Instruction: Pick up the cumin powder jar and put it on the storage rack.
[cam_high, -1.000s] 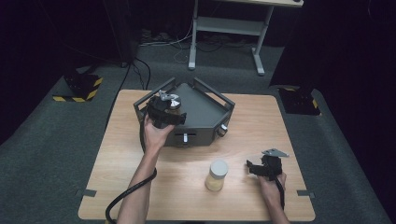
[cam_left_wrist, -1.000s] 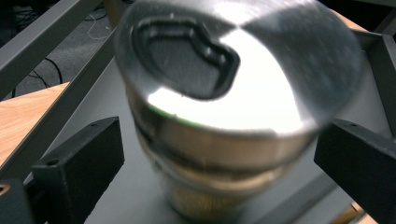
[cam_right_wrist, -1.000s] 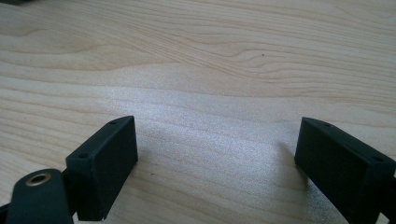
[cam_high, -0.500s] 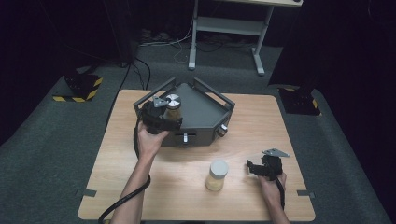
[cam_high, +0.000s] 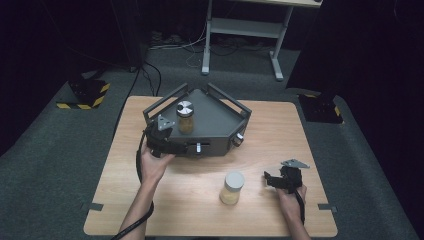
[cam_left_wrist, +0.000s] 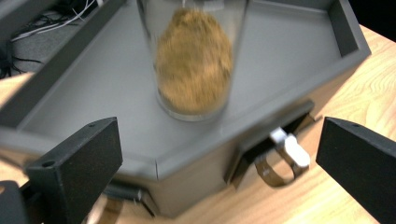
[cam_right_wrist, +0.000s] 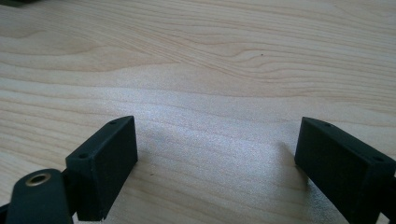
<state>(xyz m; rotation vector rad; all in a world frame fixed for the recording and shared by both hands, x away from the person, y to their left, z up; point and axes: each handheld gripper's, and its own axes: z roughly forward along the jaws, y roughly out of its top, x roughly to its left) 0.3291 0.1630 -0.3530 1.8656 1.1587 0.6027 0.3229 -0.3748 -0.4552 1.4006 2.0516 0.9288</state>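
Grey tray (cam_high: 220, 125): far centre of the wooden surface (cam_high: 150, 200), raised rails keeping its load in place.
Jar on tray (cam_high: 184, 117): upright, metal-lidded, brown powder inside — free of any grip.
Left tongs (cam_high: 170, 145): released, spread wide just near of that jar.
Second jar (cam_high: 232, 187): near centre, on bare wood.
Right tongs (cam_high: 272, 180): released, empty — resting right of it, probably waiting.

Dark room, grey carpet (cam_high: 45, 160), perhaps a desk frame (cam_high: 240, 30) behind
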